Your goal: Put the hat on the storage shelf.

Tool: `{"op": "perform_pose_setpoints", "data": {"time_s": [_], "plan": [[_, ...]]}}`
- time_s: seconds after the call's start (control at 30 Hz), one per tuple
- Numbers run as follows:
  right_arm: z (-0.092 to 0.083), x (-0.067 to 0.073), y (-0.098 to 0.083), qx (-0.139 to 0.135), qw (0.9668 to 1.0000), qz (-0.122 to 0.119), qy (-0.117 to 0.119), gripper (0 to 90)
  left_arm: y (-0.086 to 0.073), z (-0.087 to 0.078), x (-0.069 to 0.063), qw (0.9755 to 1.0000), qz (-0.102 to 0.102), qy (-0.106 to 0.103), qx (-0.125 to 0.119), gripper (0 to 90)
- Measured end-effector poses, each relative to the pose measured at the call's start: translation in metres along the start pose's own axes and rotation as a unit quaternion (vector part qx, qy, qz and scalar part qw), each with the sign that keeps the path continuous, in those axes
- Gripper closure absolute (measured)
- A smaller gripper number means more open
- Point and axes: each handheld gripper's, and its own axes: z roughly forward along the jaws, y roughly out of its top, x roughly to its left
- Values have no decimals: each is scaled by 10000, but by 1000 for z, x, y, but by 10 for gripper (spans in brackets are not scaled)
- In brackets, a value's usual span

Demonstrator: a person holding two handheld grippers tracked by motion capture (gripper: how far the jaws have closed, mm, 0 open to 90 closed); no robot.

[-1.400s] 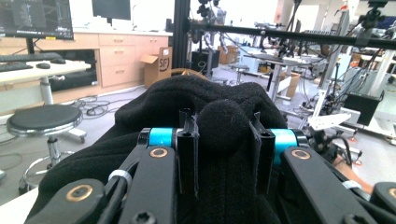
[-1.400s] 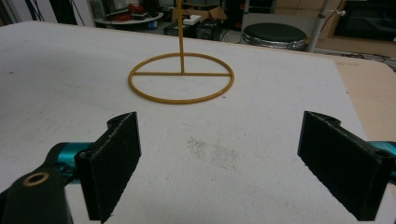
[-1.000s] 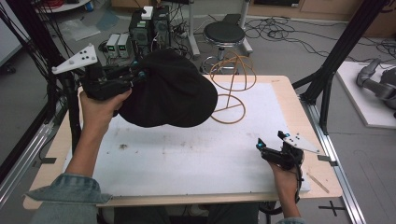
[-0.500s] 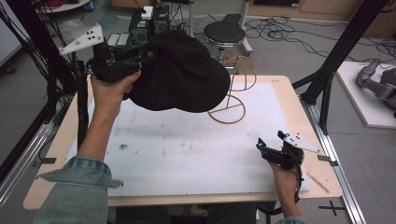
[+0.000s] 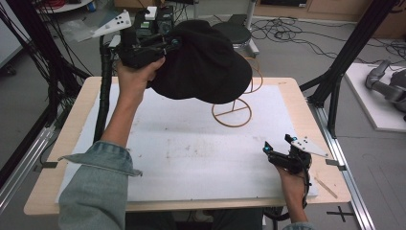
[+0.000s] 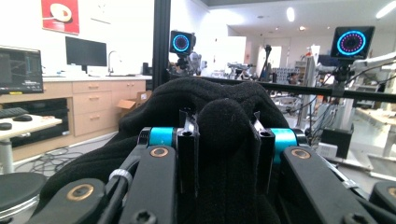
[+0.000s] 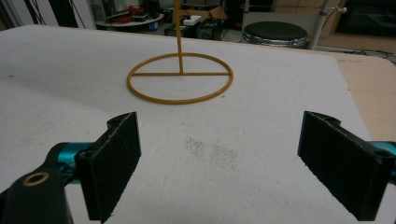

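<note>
A black fabric hat (image 5: 206, 62) hangs in the air over the far side of the table, with my left gripper (image 5: 172, 45) shut on a fold at its left edge. In the left gripper view the black cloth (image 6: 224, 116) bulges between the two pads of that gripper (image 6: 224, 140). A tan wire stand (image 5: 231, 113) with a round base ring sits on the white board; its upright and top loop are partly hidden behind the hat. My right gripper (image 5: 276, 143) rests low at the front right, open and holding nothing (image 7: 219, 163), facing the stand (image 7: 180, 77).
A white board (image 5: 191, 158) covers the wooden table. A black stool (image 5: 237, 28) and electronics stand beyond the far edge. Black frame struts (image 5: 335, 81) rise at the right corner, cables at the left. A grey device (image 5: 388, 86) lies on a side platform.
My left hand has carried the hat upward and to the right, so it now hangs over the stand's upper part. The right gripper has stayed where it was.
</note>
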Motion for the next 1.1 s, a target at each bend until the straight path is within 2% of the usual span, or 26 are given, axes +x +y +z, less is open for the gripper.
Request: {"op": "perform_pose_setpoints", "data": {"time_s": [0.37,0.8,1.1], "plan": [[1,0,-1,33,10000,34,29,130,-18,34,24,9998,-197,-83,5,710],[1,-1,-1,39,10000,25,48,130,-47,73,44,9991,-350,-26,242,710],[2,-1,-2,82,9999,26,70,130,-65,91,56,9981,-489,0,365,710]]}}
